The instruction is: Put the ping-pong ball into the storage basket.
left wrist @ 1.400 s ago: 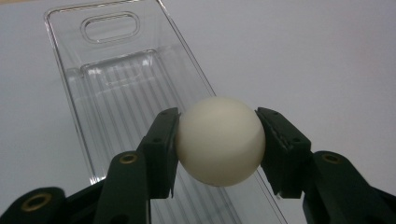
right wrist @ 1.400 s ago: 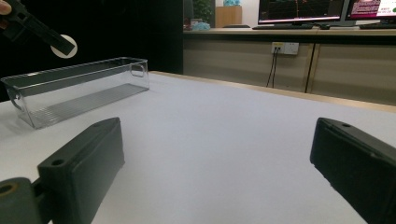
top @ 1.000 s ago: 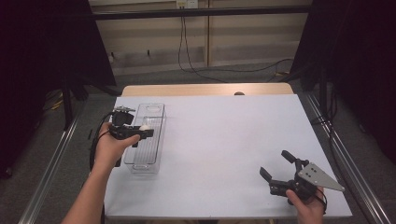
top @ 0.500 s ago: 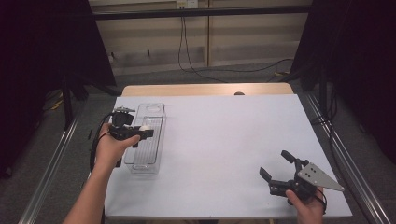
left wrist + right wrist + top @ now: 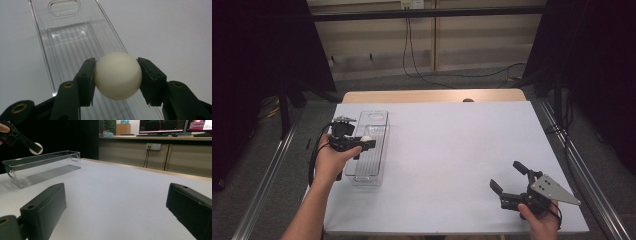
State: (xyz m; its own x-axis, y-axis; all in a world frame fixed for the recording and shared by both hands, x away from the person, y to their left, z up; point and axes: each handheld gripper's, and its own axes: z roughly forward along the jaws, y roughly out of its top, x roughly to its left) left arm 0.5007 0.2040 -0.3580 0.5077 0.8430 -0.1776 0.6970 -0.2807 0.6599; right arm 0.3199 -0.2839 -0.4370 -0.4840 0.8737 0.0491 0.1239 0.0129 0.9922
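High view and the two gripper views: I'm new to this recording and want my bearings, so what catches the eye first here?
The cream-white ball stands out, pinched between the left tongs above the clear plastic bin at the table's left. The bin looks empty, its ribbed floor bare. At the near right corner of the white table, the right tongs stand open and apart from everything.

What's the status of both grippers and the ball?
Left gripper shut on round white ball, above clear plastic bin. Right gripper open, empty. Nothing in the way.
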